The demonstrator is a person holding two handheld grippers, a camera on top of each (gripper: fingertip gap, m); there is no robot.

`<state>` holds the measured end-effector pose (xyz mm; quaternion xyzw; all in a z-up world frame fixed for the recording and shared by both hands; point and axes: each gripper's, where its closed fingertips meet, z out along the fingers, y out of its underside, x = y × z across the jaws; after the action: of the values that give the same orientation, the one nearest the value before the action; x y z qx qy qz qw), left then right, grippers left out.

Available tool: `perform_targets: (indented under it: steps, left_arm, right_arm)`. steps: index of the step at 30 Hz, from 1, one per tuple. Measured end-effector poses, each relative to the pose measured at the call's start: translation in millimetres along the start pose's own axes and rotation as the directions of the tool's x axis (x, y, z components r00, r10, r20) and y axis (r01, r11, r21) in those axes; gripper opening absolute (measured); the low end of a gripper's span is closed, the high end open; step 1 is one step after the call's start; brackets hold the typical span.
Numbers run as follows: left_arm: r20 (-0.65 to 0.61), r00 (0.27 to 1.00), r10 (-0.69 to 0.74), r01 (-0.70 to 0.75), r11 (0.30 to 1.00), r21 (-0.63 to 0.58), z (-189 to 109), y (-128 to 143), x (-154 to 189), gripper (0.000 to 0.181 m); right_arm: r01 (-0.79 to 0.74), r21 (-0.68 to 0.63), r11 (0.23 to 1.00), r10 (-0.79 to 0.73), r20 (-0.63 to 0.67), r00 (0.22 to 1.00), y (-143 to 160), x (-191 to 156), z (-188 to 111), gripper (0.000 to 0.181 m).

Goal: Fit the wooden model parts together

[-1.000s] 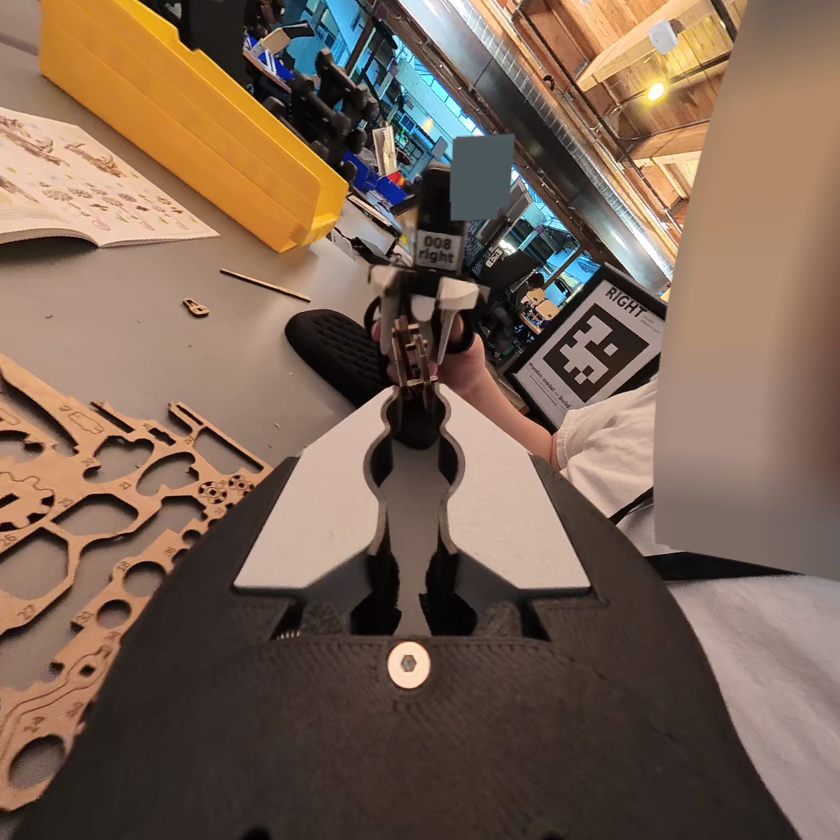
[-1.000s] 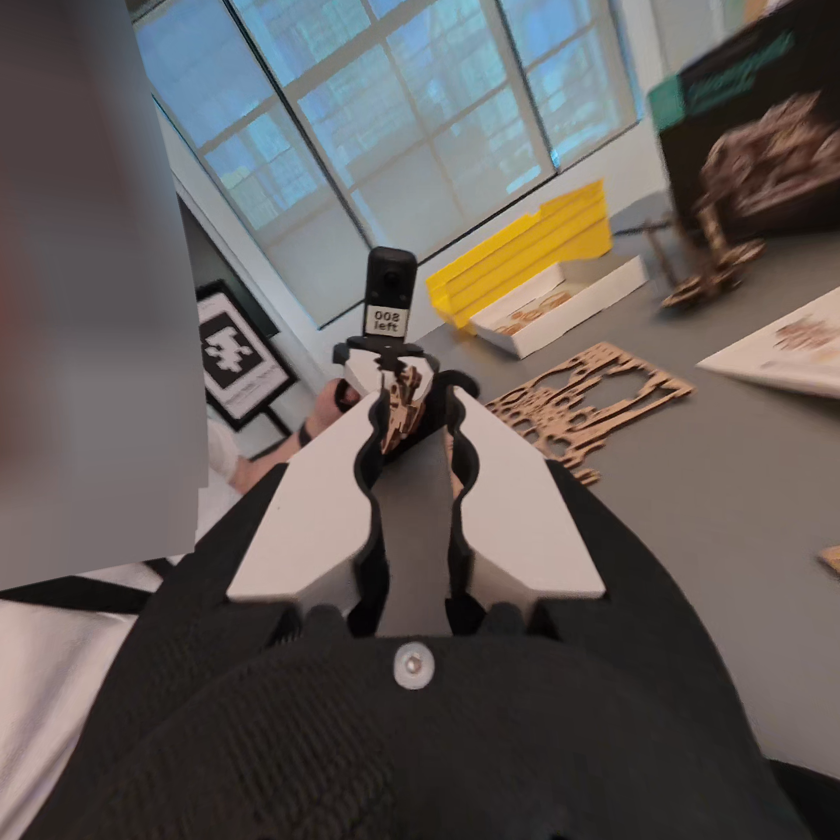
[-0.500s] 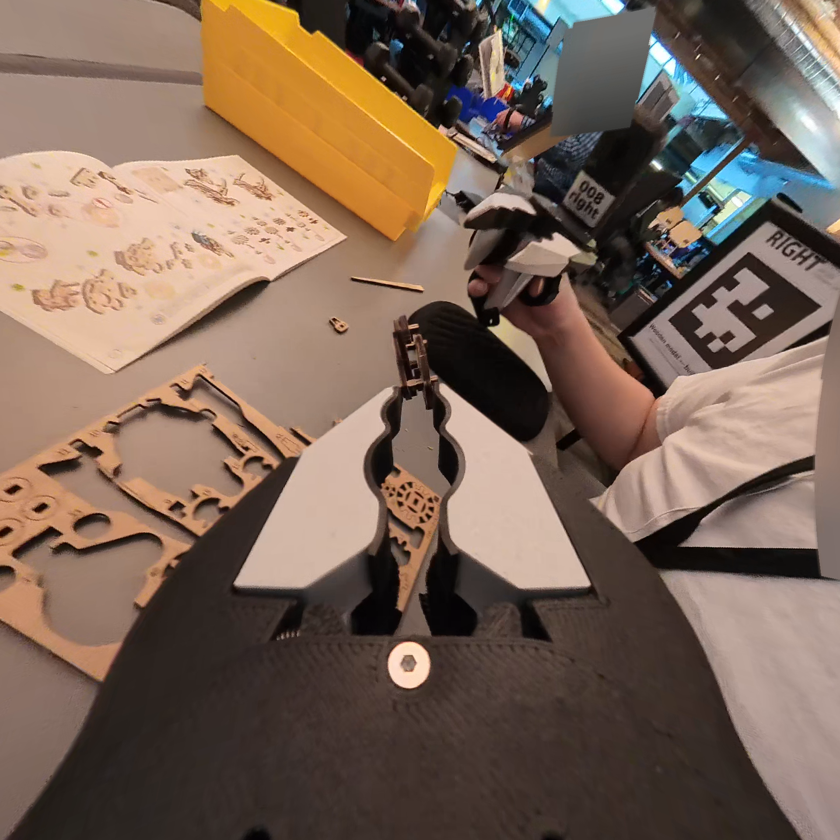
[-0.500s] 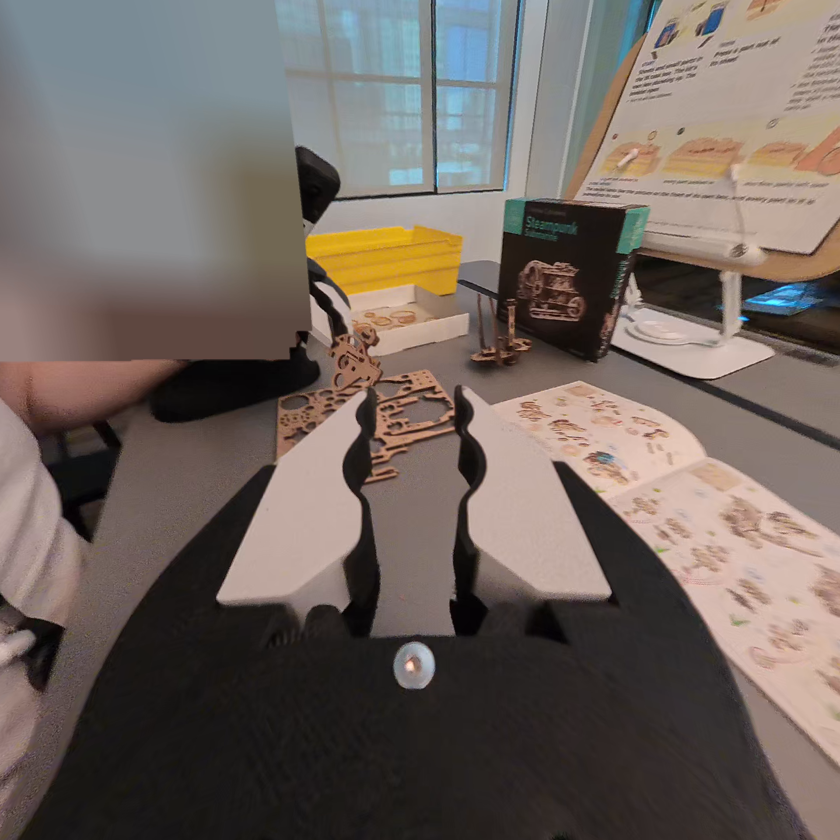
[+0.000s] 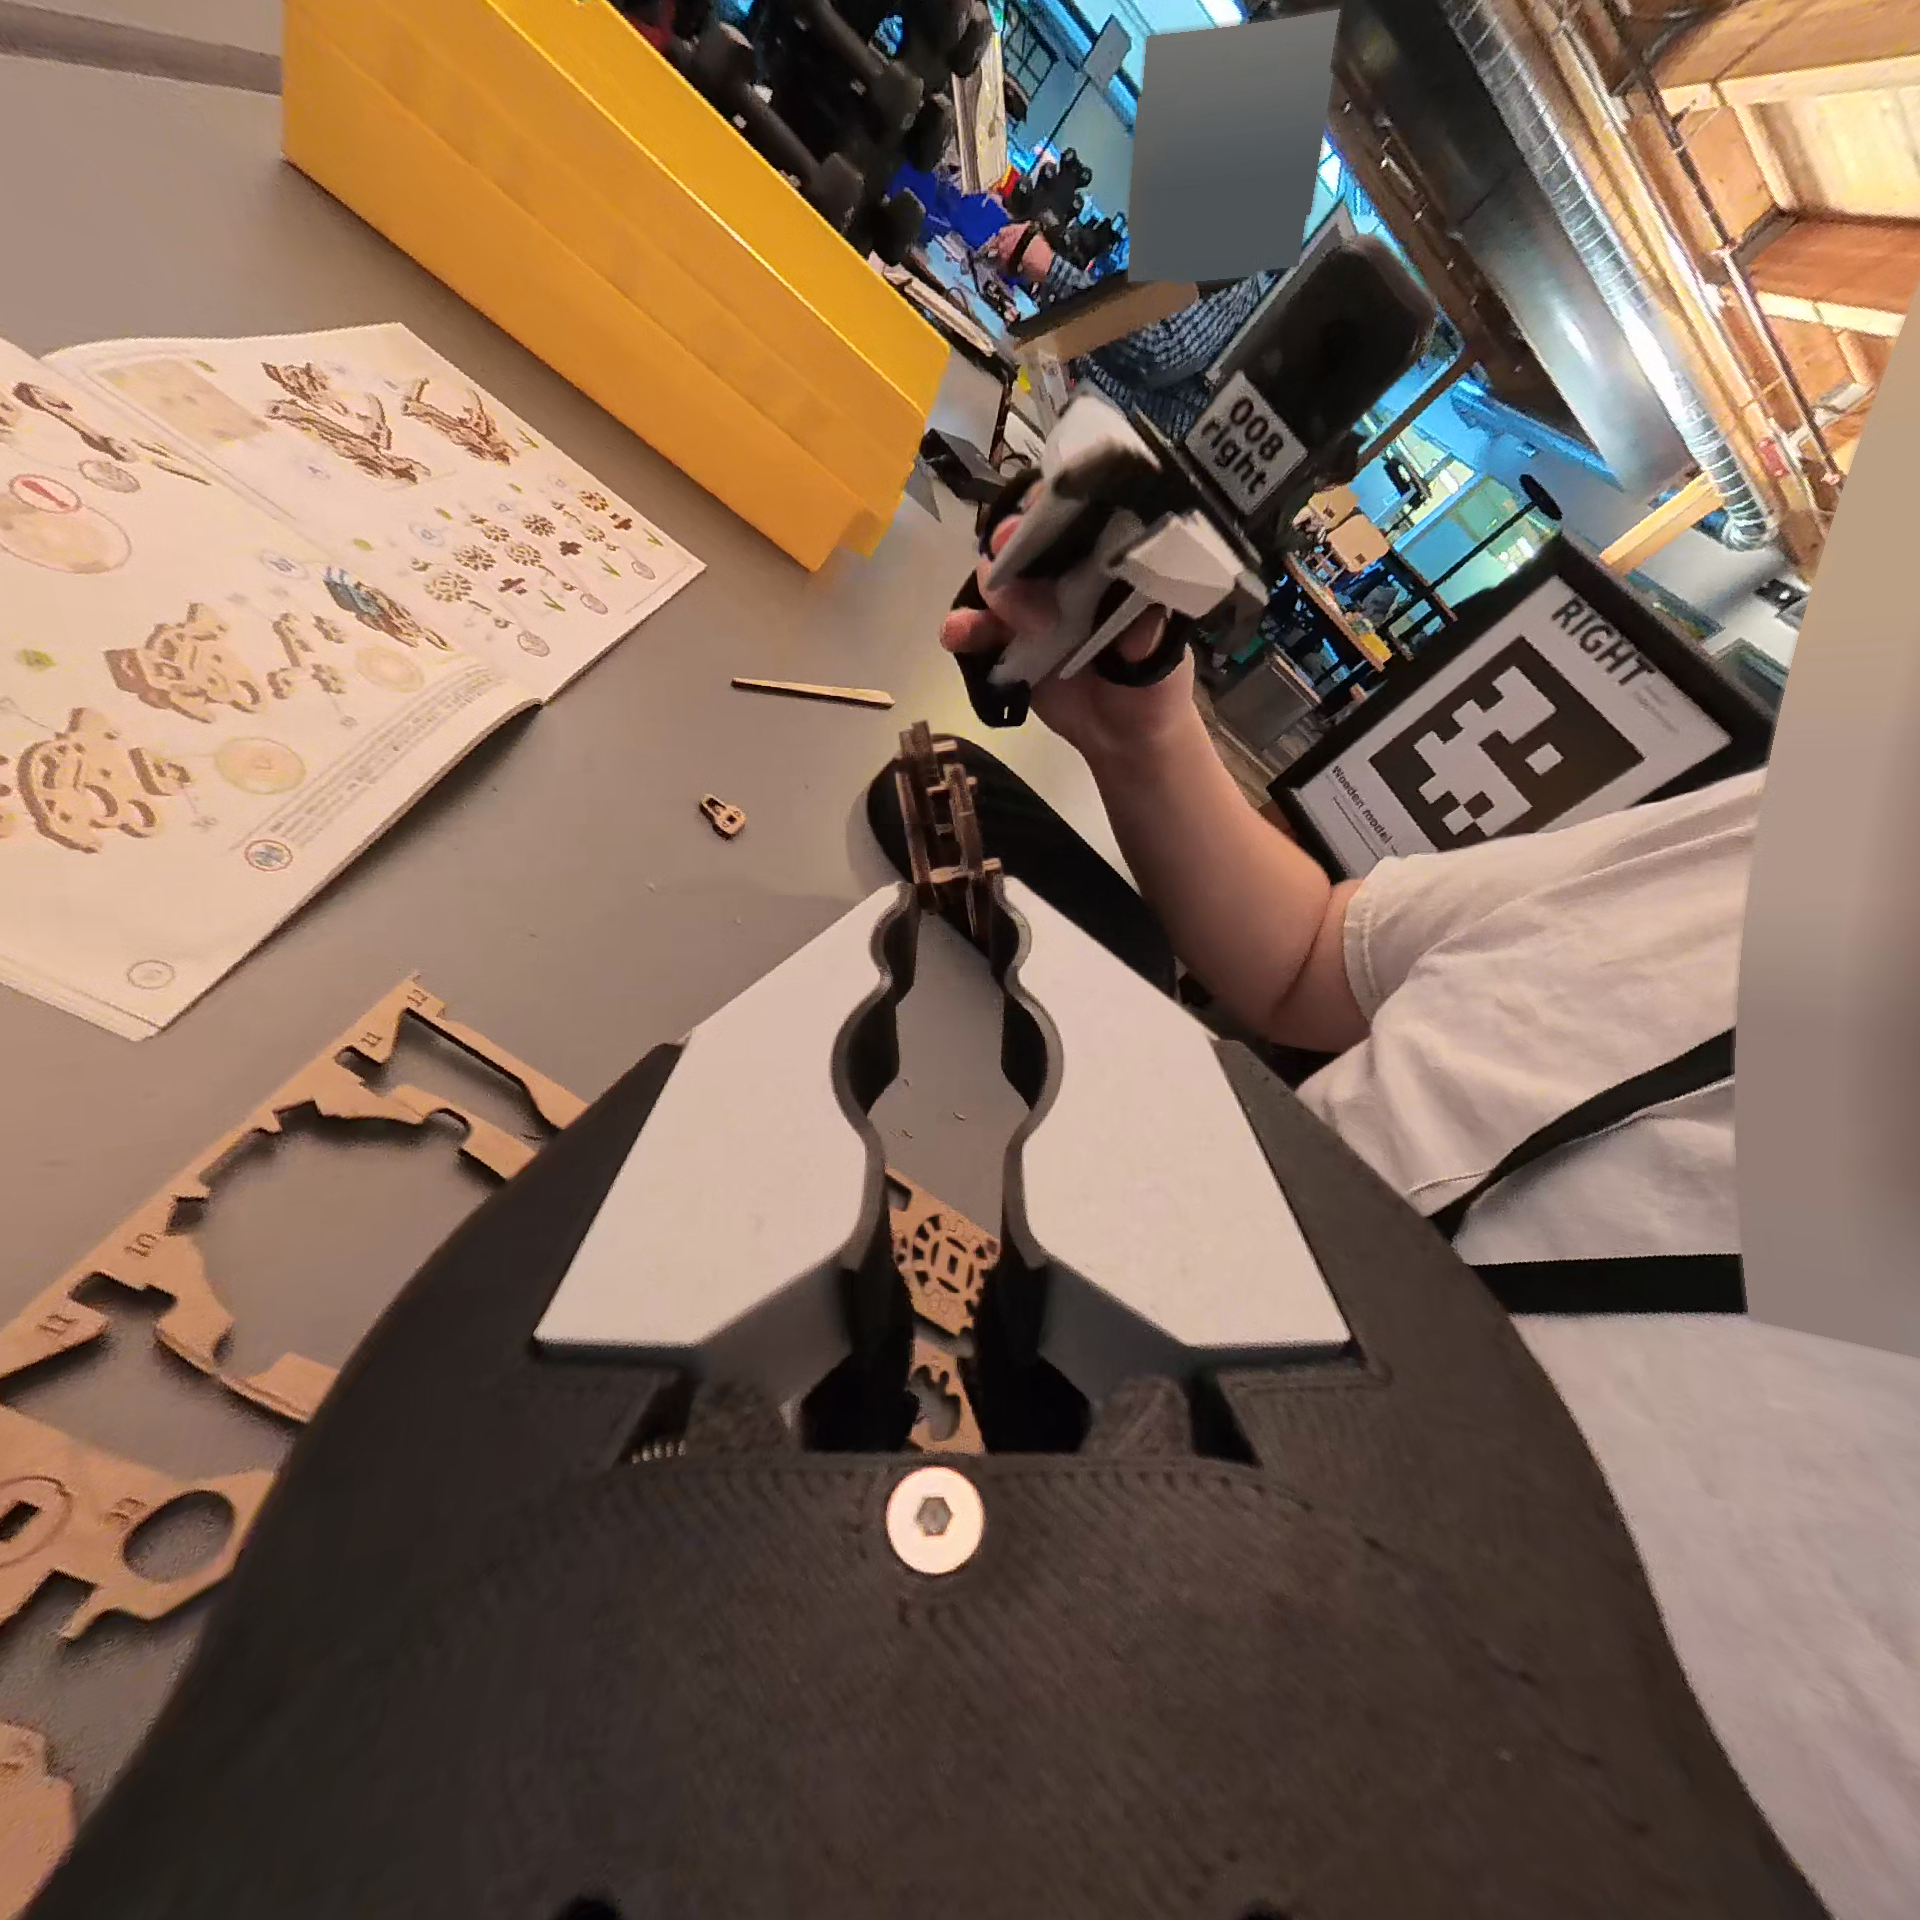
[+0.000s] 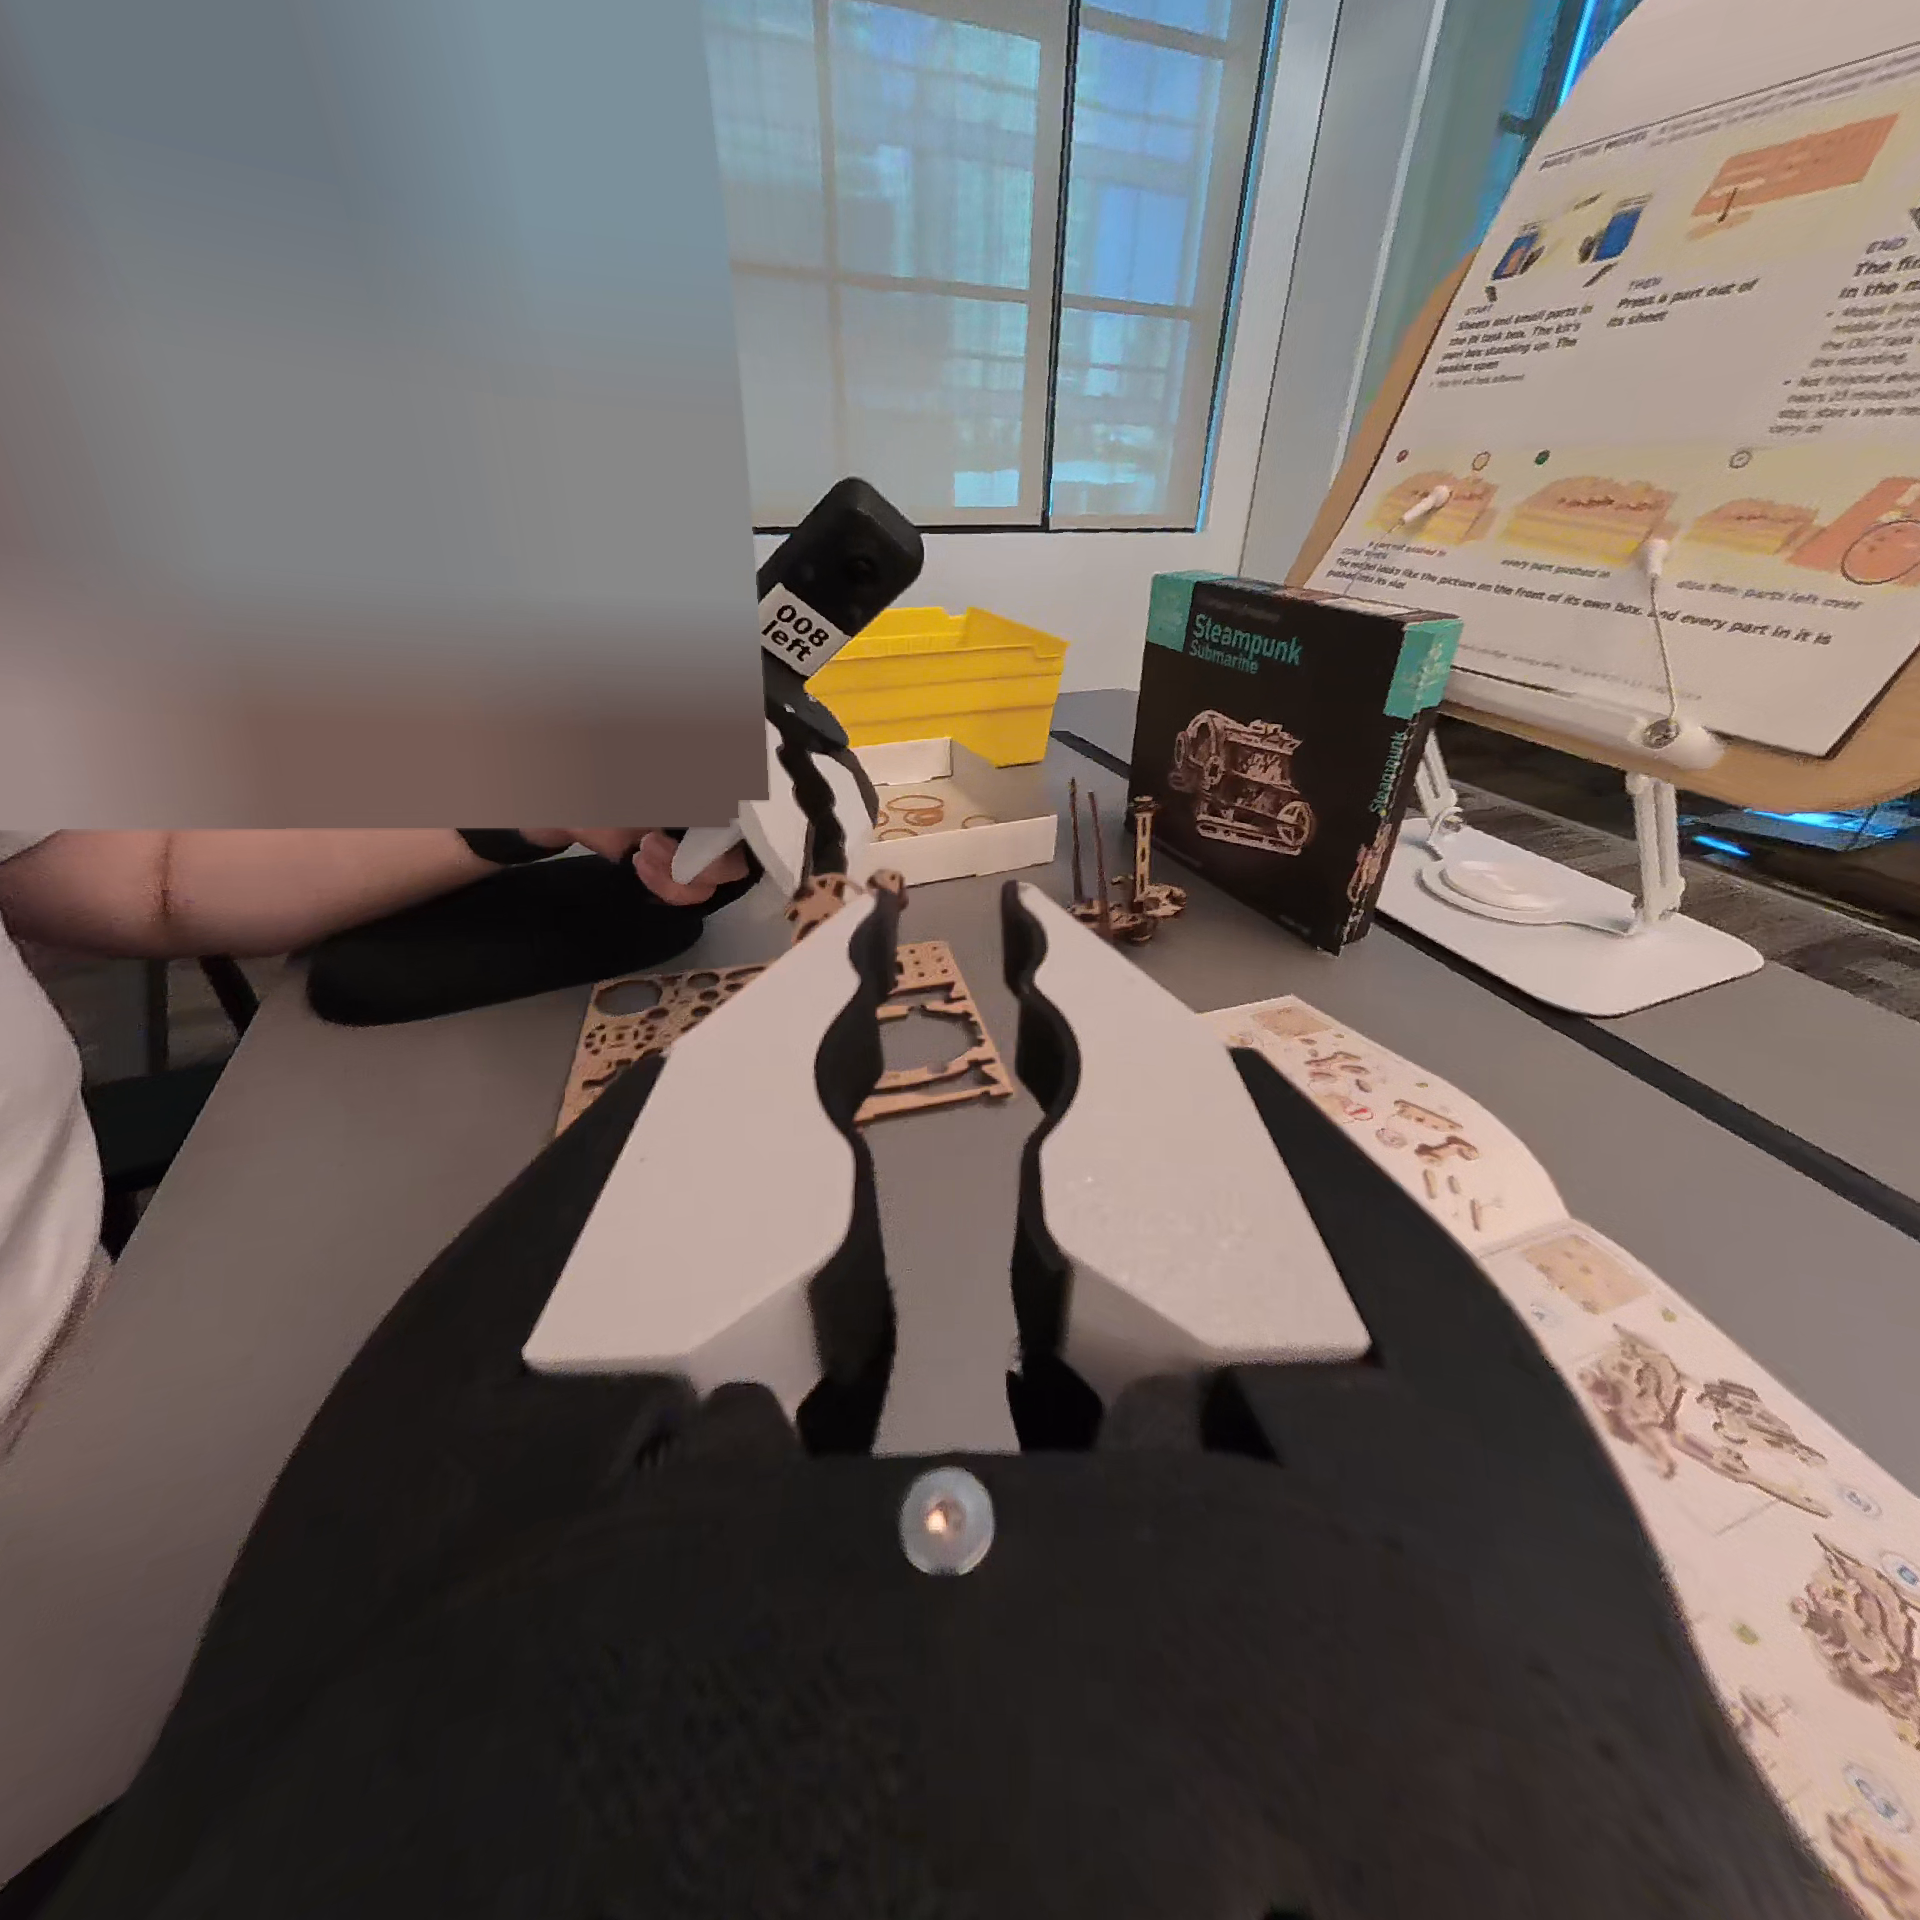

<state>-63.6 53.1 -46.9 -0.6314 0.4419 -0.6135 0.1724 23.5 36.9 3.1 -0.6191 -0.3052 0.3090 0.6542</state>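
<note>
**One wooden piece held, looking for the next**

My left gripper has its jaws squeezed on a small built-up wooden piece. It sticks up from the tips, above the worktop. My right gripper is up in the air with its jaws apart and nothing in them.

I think I am between steps. One part is ready and the next part is not picked yet. The cut-out wooden sheet lies flat just past my right tips. The open booklet lies beside it. A tiny loose part sits near the booklet.

Next I should choose the right part, pinch it gently, and line it up with the held piece.
</note>
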Motion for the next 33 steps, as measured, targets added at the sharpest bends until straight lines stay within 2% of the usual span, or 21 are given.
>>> perform_targets:
  steps: [4, 7, 11, 15, 21, 28, 31, 33]
  left_arm:
    - [0.004, 1.000, 0.030, -0.030, 0.999, -0.030, 5.5, -4.7, -10.3, 0.011]
    - [-0.023, 0.999, 0.045, -0.046, 0.998, -0.033, 11.1, -5.9, -13.9, 0.011]
    - [-0.020, 0.992, 0.125, -0.125, 0.992, -0.008, 17.3, -1.6, -17.7, 0.012]
    - [-0.019, 0.987, 0.160, -0.159, 0.987, 0.031, 15.4, 1.4, -16.6, 0.012]
    - [0.047, 0.971, 0.235, -0.235, 0.972, 0.001, 6.9, 7.4, -23.5, 0.011]
    - [0.048, 0.967, 0.250, -0.252, 0.967, 0.028, 3.9, 5.3, -23.1, 0.012]
    - [0.048, 0.963, 0.265, -0.266, 0.964, 0.016, 5.1, 7.4, -23.9, 0.012]
    - [0.040, 0.962, 0.271, -0.272, 0.962, 0.016, 6.3, 8.0, -22.0, 0.012]
  right_arm:
    - [0.021, -0.006, 1.000, -0.021, 0.007, 1.000, -1.8, 18.0, 8.7, 0.018]
    - [0.048, -0.064, 0.997, -0.049, -0.027, 0.998, 8.6, 38.0, 19.7, 0.018]
    - [0.056, -0.046, 0.997, -0.059, -0.069, 0.996, 21.1, 52.9, 32.6, 0.022]
    - [0.055, -0.128, 0.990, -0.059, -0.022, 0.998, 45.5, 41.5, 35.7, 0.024]
    - [0.089, -0.143, 0.986, -0.091, -0.010, 0.996, 50.3, 31.5, 32.0, 0.027]
    - [0.042, -0.059, 0.997, -0.048, -0.109, 0.993, 29.6, 38.1, 21.2, 0.031]
    - [0.086, -0.079, 0.993, -0.095, -0.107, 0.990, 32.9, 35.8, 21.1, 0.039]
    - [0.117, -0.106, 0.988, -0.129, -0.120, 0.984, 38.9, 37.2, 23.0, 0.054]
